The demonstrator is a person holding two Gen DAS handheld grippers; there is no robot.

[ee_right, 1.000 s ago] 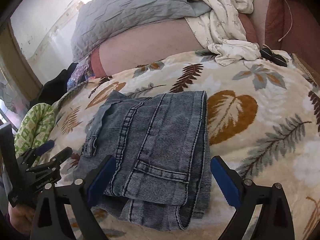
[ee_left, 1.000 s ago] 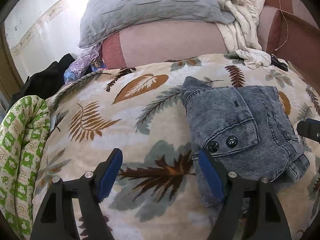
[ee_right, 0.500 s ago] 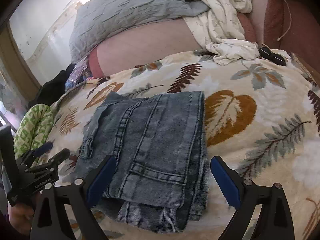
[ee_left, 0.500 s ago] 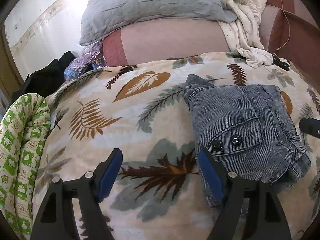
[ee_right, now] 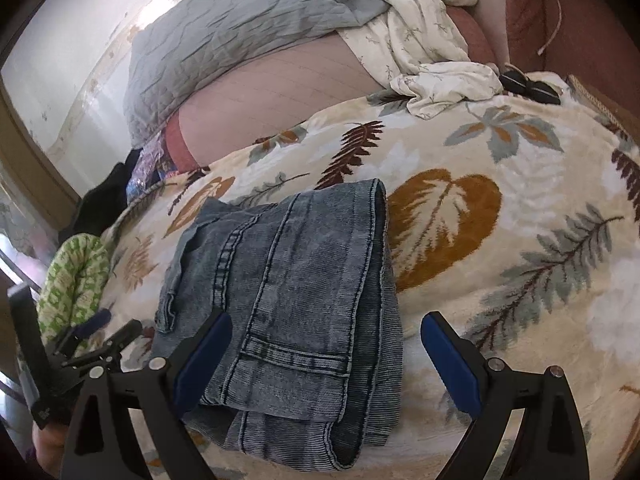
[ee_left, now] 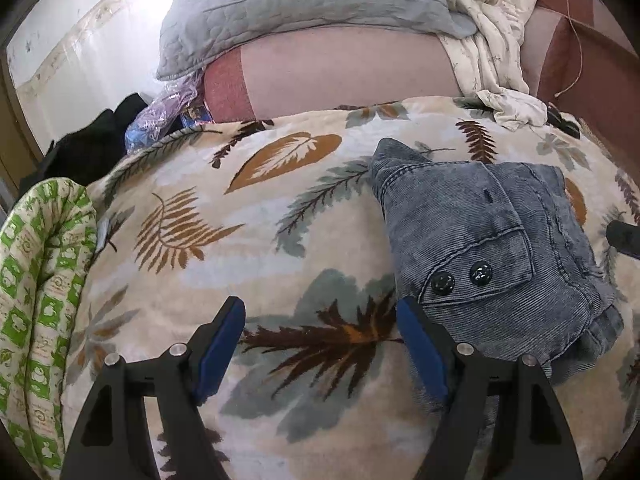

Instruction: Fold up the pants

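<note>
Lying folded – pants (ee_right: 296, 300) on blanket (ee_right: 500, 240)

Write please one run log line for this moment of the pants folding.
stage: pants folded, lying on leaf blanket | left gripper: open, empty, beside pants | right gripper: open, over pants, not gripping

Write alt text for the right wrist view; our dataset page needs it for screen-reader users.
Folded blue-grey denim pants lie on a cream leaf-print blanket, with the open right gripper above their near end, gripping nothing. The left gripper sits at the lower left, beside a green patterned cloth; a grey pillow lies behind.
</note>
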